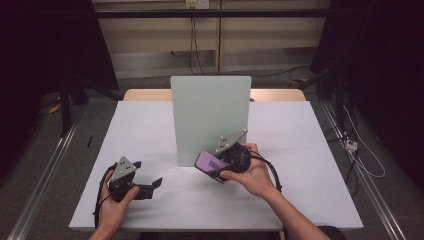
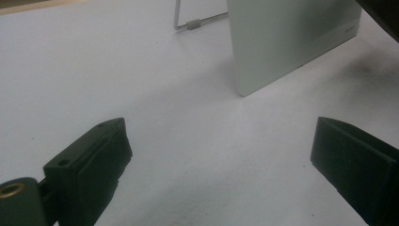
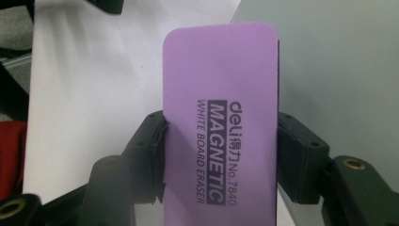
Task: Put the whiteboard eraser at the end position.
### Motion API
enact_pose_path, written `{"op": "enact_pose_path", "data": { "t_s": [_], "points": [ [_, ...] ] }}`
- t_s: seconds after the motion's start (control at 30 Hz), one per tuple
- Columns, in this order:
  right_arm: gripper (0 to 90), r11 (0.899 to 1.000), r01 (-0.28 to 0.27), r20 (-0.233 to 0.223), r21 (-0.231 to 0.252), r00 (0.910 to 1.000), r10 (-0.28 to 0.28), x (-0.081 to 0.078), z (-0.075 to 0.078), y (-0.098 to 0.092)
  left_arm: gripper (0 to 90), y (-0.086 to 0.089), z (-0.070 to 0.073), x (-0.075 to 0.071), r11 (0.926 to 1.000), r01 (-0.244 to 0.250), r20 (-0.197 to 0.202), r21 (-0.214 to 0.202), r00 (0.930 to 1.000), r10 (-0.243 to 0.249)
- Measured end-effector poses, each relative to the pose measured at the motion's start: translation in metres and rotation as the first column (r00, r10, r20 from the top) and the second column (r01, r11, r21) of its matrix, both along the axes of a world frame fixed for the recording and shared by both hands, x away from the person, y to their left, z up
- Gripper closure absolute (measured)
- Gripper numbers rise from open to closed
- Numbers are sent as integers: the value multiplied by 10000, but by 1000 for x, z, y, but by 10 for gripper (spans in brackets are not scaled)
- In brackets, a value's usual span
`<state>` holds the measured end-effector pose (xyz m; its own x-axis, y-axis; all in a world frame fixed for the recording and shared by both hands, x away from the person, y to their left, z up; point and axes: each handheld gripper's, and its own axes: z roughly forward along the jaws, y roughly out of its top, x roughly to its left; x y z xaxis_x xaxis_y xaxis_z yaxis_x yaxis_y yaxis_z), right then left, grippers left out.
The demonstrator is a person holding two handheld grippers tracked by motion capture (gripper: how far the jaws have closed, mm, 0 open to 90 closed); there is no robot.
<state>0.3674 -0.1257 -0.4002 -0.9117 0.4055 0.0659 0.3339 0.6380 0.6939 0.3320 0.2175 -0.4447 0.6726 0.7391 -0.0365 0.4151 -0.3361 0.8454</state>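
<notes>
Clamping a purple whiteboard eraser point(image 3: 219, 127) across its width, the right gripper point(image 1: 216, 165) holds it just in front of the lower right part of the upright white board point(image 1: 210, 117) standing on the table point(image 1: 300, 150). The left gripper point(image 1: 150, 186) rests near the table's front left, jaws wide apart with nothing between them.
</notes>
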Motion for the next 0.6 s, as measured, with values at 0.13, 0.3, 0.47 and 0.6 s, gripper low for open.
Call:
{"op": "enact_pose_path", "data": {
  "t_s": [0.13,0.3,0.47,0.6],
  "points": [
    [417,9998,-128,21,-178,9999,129,-4,3,-5,48,-1,0,1,10000,0,-18,45,10000,0],
    [417,9996,-138,-214,-246,9997,133,-3,0,-9,48,0,-1,1,10000,-16,-85,12,10000,16],
    [417,9986,-262,-520,-469,9984,237,-8,-2,-10,48,1,0,0,10000,-95,-60,-25,9999,95],
    [416,9980,-249,-807,-576,9965,202,-9,-5,-9,48,0,0,0,9999,-96,-49,-99,9999,96]
  ]
}}
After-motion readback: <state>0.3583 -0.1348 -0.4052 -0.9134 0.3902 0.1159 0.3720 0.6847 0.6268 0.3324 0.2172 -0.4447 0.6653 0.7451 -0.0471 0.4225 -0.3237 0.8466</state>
